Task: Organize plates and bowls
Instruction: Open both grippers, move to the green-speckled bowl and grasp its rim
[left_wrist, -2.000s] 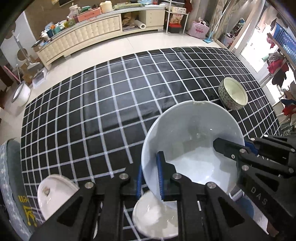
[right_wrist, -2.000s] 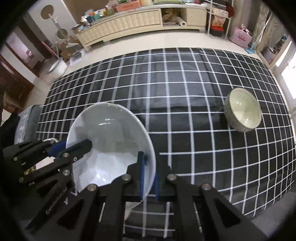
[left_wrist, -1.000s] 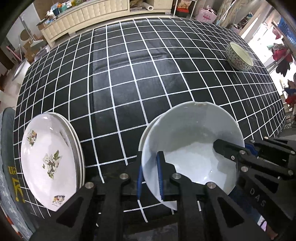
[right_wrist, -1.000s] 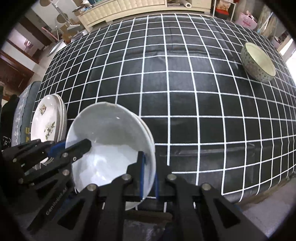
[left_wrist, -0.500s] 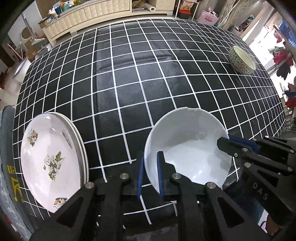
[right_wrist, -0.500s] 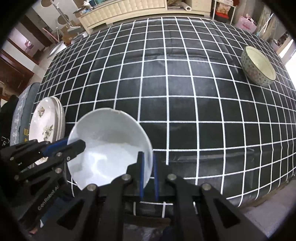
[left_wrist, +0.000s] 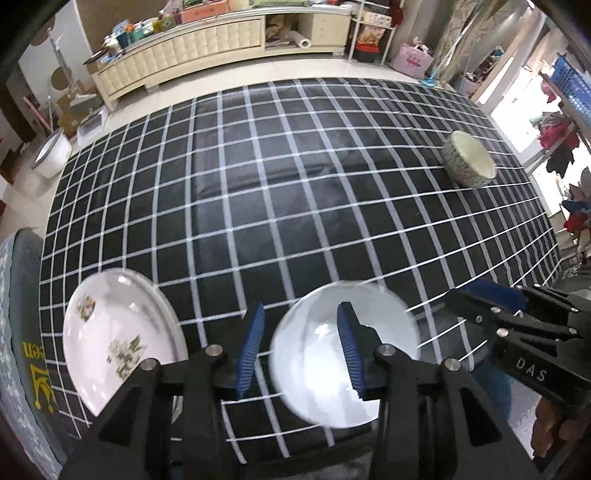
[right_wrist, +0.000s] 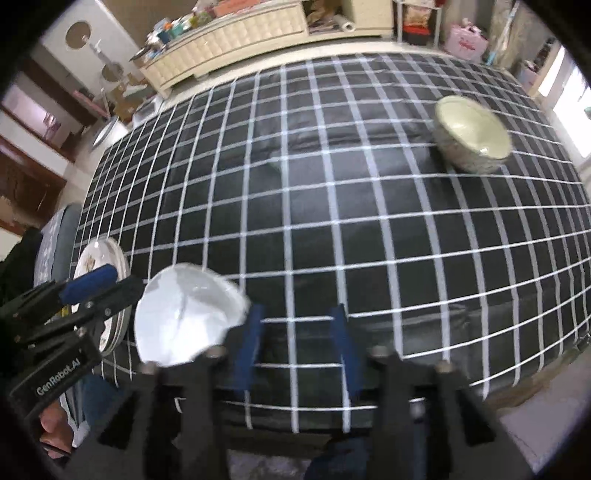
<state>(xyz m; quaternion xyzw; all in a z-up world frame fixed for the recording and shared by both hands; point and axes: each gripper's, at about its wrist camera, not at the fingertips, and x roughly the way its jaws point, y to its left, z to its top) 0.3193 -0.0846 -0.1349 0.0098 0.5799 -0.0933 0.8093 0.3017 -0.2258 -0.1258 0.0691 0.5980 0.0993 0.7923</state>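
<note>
L gripper (left_wrist: 301, 349), bottom centre of L wrist view: jaws opening, pads clear of the white bowl (left_wrist: 343, 354); bowl rim sits between the blue pads, not pressed. Bowl rests on the checked cloth (left_wrist: 280, 206) at lower centre, near the table's front edge. R gripper (right_wrist: 297, 345), bottom centre of R wrist view: jaws opening, nothing between them; bowl lies just left of its left pad. Plate stack (left_wrist: 118, 339), floral print, at lower left, apart from bowl. Patterned bowl (left_wrist: 469, 158) at upper right, well apart from both. Cabinet (left_wrist: 218, 40) across top of frame.
</note>
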